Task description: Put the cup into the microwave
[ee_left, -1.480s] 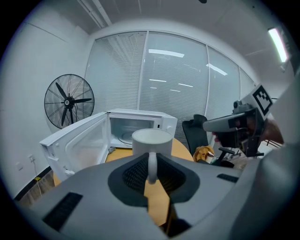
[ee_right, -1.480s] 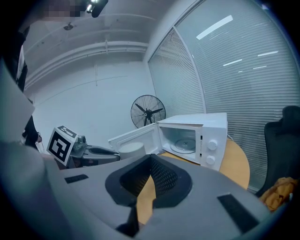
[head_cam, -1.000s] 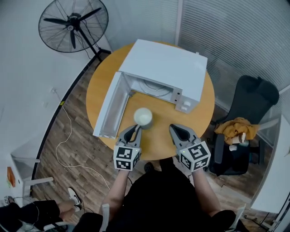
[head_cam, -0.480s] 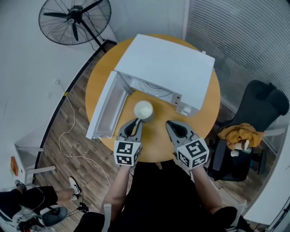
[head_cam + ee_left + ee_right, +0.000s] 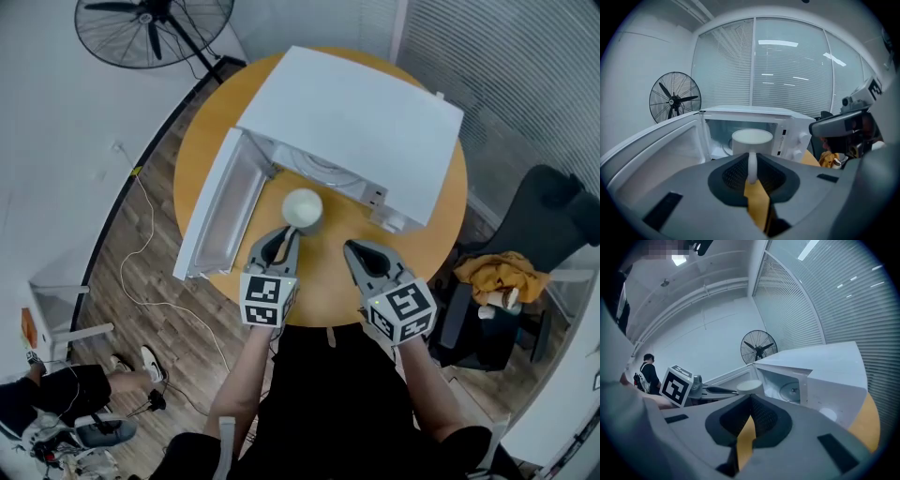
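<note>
A white cup (image 5: 302,208) is on or just above the round wooden table (image 5: 323,286), right in front of the open white microwave (image 5: 366,112); I cannot tell whether it touches the table. My left gripper (image 5: 281,241) is shut on the cup's handle. In the left gripper view the handle (image 5: 752,165) runs down between the jaws, with the cup (image 5: 751,139) before the lit cavity (image 5: 721,133). My right gripper (image 5: 357,253) hovers beside the cup, to its right, shut with nothing in it. In the right gripper view its jaws meet (image 5: 750,399), and the cup's rim (image 5: 749,386) shows beyond.
The microwave door (image 5: 217,211) hangs open to the left, reaching the table's edge. A standing fan (image 5: 150,28) is on the floor behind. A black chair (image 5: 553,216) with a yellow cloth (image 5: 497,272) stands at the right. A white cable (image 5: 131,272) lies on the floor.
The left gripper has carried the cup forward, closer to the microwave's opening. The right gripper moved forward alongside it and stayed shut.
</note>
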`<state>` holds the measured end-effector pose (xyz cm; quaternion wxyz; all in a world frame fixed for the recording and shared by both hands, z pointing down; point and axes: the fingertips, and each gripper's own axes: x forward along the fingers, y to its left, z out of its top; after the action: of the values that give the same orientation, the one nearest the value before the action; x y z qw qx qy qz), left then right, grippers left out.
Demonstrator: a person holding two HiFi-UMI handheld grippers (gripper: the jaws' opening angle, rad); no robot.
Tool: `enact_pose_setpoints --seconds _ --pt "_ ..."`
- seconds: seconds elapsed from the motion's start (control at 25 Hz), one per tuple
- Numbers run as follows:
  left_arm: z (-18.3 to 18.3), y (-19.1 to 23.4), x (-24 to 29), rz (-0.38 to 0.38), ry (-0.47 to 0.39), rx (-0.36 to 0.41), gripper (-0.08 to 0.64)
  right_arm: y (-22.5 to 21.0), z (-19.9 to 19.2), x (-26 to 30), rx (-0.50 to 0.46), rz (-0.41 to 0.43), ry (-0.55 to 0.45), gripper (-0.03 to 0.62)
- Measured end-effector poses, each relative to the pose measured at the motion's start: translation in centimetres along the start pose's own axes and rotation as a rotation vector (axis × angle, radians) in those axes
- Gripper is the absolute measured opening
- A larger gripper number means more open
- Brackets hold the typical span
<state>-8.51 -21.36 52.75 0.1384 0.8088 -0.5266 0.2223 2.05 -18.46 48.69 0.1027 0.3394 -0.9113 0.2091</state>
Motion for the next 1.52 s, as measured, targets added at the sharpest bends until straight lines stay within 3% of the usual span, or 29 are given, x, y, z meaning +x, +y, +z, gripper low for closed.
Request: enact_pose_setpoints --seconds 0.8,1.52 --pt "1.5 4.1 11.6 -0.079 -0.029 0.070 0.041 -2.6 -0.6 1.2 0.044 -0.136 0.057 0.010" --pt "1.8 5.1 19.5 -0.099 -0.084 0.089 0.041 -2.2 -1.8 2.8 0.082 -0.159 0.094 0.010"
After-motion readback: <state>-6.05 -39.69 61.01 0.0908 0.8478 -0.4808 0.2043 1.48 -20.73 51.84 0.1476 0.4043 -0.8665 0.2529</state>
